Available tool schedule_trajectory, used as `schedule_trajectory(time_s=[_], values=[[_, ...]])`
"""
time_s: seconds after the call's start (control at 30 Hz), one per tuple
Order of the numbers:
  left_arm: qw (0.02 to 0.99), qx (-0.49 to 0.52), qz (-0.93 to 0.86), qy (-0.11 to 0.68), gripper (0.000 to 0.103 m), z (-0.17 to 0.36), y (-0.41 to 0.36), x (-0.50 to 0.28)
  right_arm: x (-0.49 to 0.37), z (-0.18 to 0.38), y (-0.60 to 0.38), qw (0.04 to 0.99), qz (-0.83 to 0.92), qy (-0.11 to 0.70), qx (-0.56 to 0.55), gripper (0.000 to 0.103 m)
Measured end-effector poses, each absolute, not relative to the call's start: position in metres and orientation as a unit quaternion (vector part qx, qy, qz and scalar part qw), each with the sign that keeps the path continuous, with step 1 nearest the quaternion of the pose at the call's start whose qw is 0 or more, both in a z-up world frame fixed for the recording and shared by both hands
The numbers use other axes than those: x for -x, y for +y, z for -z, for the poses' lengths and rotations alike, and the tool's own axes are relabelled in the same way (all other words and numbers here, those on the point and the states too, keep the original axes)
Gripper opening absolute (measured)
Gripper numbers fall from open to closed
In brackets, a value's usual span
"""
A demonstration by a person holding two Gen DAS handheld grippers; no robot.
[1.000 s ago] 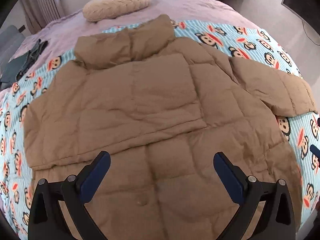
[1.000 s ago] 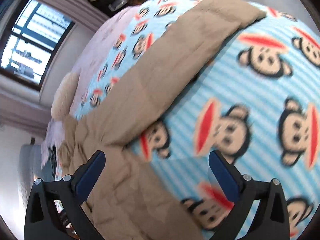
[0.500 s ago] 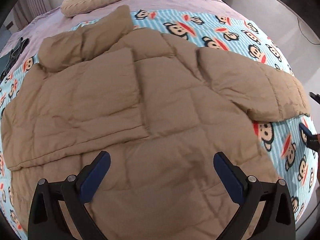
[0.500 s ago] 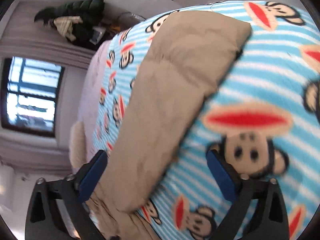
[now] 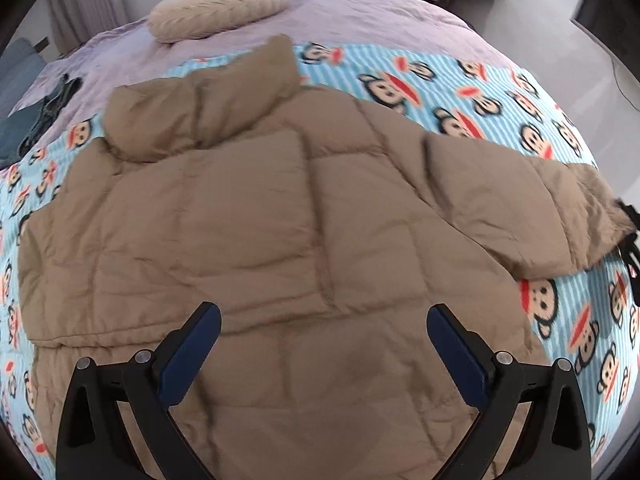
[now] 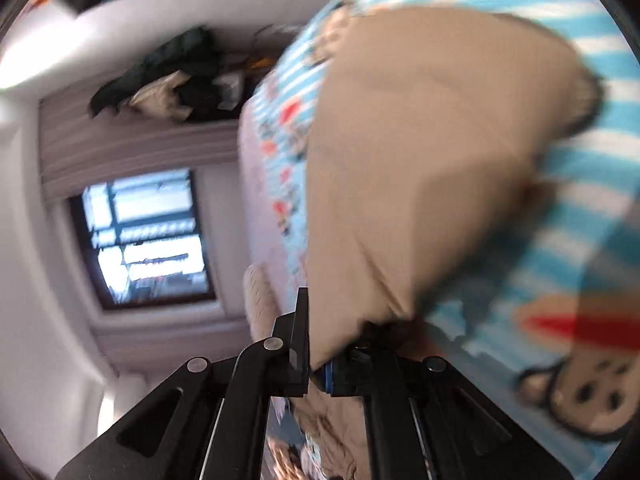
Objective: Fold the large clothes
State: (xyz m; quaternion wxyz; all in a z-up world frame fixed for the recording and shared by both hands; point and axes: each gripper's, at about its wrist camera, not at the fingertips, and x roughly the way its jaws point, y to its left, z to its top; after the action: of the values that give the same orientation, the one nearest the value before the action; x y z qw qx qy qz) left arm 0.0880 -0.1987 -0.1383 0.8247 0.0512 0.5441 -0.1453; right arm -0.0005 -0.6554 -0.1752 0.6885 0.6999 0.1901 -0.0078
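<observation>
Tan puffer jacket flat on monkey-print blanket on bed, collar toward pillow. One sleeve folded across body, other sleeve stretched out to side. L gripper above hem, jaws spread wide, nothing between. R gripper jaws pressed together, pinching sleeve cuff. R view blurry. Window in bkgd.

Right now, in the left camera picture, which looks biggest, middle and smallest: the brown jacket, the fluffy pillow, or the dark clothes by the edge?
1. Brown jacket.
2. Fluffy pillow, though it lies farther away.
3. Dark clothes, partly cut off.
</observation>
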Motion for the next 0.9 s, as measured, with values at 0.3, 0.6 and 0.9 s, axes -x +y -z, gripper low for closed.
schedule_trajectory(time_s=[0.3,0.6,0.9], values=[[0.845,-0.008,0.094,0.527,0.103,0.127,-0.134,-0.116,-0.1,0.074,-0.528,0.803,-0.114,0.289,-0.508,0.005],[0.855,0.026,0.049,0.516,0.103,0.127,-0.051,-0.124,-0.176,0.063,-0.31,0.856,-0.178,0.397,-0.28,0.005],[0.85,0.038,0.032,0.525,0.103,0.148,0.007,-0.116,-0.169,0.155,-0.217,0.834,-0.131,0.503,-0.182,0.005]])
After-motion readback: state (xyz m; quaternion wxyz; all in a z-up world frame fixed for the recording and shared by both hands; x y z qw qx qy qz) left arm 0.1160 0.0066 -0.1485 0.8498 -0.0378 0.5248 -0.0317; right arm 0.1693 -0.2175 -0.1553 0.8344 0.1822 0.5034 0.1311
